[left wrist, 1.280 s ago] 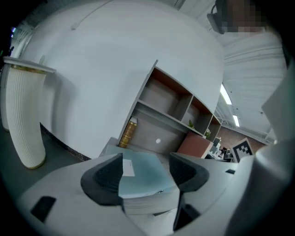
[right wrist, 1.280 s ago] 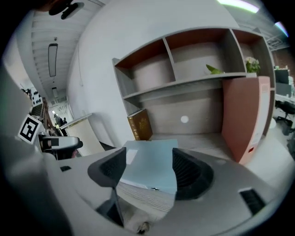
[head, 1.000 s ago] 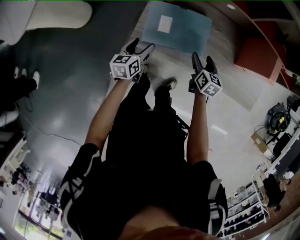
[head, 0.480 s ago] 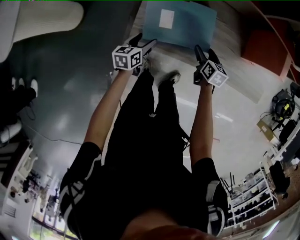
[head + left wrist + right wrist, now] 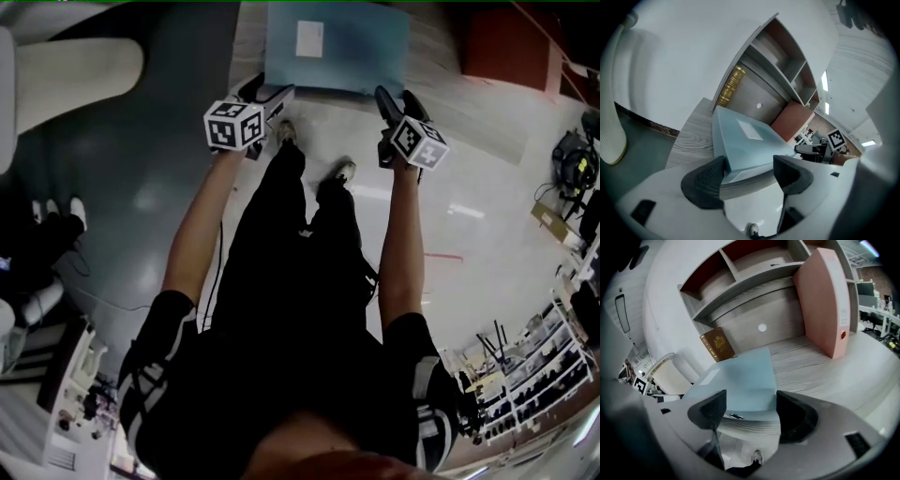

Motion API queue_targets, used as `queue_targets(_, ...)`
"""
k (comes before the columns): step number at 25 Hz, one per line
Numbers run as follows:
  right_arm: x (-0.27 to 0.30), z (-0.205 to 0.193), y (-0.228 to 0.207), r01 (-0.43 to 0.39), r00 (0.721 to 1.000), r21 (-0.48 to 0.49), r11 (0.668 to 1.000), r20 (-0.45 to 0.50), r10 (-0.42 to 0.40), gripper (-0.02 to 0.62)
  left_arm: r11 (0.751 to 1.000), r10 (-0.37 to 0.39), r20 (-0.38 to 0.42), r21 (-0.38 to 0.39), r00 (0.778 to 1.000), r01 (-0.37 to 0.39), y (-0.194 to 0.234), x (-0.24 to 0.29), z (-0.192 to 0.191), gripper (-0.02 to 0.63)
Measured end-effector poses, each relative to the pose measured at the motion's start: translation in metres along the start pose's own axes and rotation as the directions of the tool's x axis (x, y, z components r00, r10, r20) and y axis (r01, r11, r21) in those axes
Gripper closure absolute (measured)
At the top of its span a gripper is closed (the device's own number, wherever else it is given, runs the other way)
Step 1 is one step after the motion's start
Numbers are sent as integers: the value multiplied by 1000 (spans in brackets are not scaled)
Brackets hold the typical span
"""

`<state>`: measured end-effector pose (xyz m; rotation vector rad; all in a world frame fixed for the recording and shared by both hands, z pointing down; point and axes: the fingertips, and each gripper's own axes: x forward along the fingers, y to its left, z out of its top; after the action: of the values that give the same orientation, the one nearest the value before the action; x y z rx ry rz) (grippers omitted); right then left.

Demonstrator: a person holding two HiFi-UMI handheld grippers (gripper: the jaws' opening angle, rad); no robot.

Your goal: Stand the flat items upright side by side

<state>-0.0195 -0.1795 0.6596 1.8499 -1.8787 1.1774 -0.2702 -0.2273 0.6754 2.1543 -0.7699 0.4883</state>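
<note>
Left claw (image 5: 272, 92) and right claw (image 5: 392, 97), both spread, sit at the near edge of the flat blue binder (image 5: 337, 52).

Blue folder (image 5: 337, 47) flat on wooden shelf (image 5: 811, 362)

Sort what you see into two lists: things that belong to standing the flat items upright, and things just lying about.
Job: blue folder, flat on the desk; pink binder, upright; brown book behind; left gripper, right gripper, fingers apart.
Just about: cream seat; floor racks; open shelves above the desk.
</note>
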Motion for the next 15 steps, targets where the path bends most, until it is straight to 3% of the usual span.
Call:
queue_targets(10,-121,-36,-95,35,999,44,998,27,-36,252,998,-59,-30,13,998,59,-131,25,-53,282)
queue_targets(15,-156,-53,-137,54,996,72,996,63,-59,252,999,-50,-25,19,998,50,-173,42,-81,282)
